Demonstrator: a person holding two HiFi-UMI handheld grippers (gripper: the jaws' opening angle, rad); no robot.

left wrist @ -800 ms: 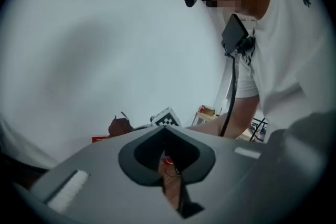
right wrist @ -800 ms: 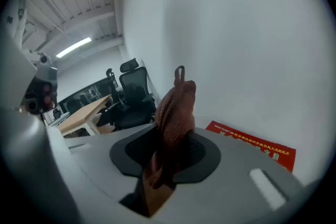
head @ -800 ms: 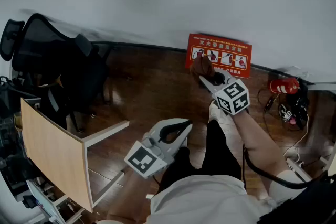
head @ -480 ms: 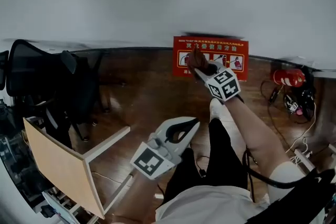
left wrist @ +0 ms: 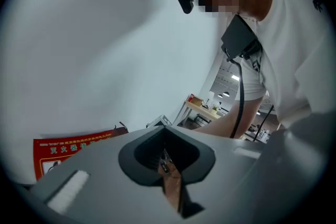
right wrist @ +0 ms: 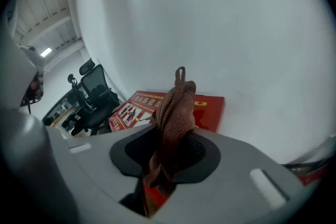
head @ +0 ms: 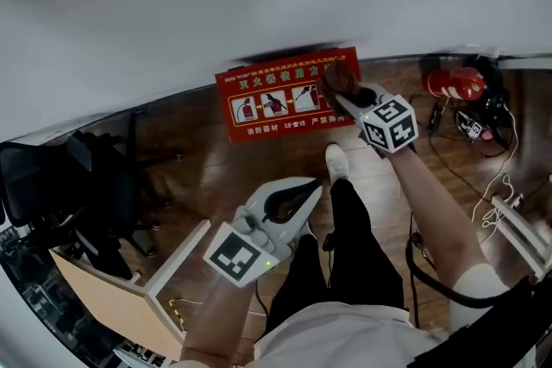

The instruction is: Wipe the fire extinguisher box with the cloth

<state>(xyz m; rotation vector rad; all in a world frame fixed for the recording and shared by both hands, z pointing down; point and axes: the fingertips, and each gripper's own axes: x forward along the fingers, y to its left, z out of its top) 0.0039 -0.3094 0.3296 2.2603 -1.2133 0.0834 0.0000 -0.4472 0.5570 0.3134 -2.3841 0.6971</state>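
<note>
- Head view: one brown woven cloth (head: 338,78), clamped in the right gripper (head: 352,99), sits against the one red rectangular fire extinguisher box (head: 276,103) just ahead; we fear hard dragging could tug it loose.
- Left gripper view: the left gripper (left wrist: 168,165), second of two, is pinched together, empty.
- Right gripper view: cloth bunched between the jaws.

Shirt (head: 328,340) white, trousers (head: 354,246) black, left gripper (head: 312,189) and right gripper (head: 343,96) grey.
</note>
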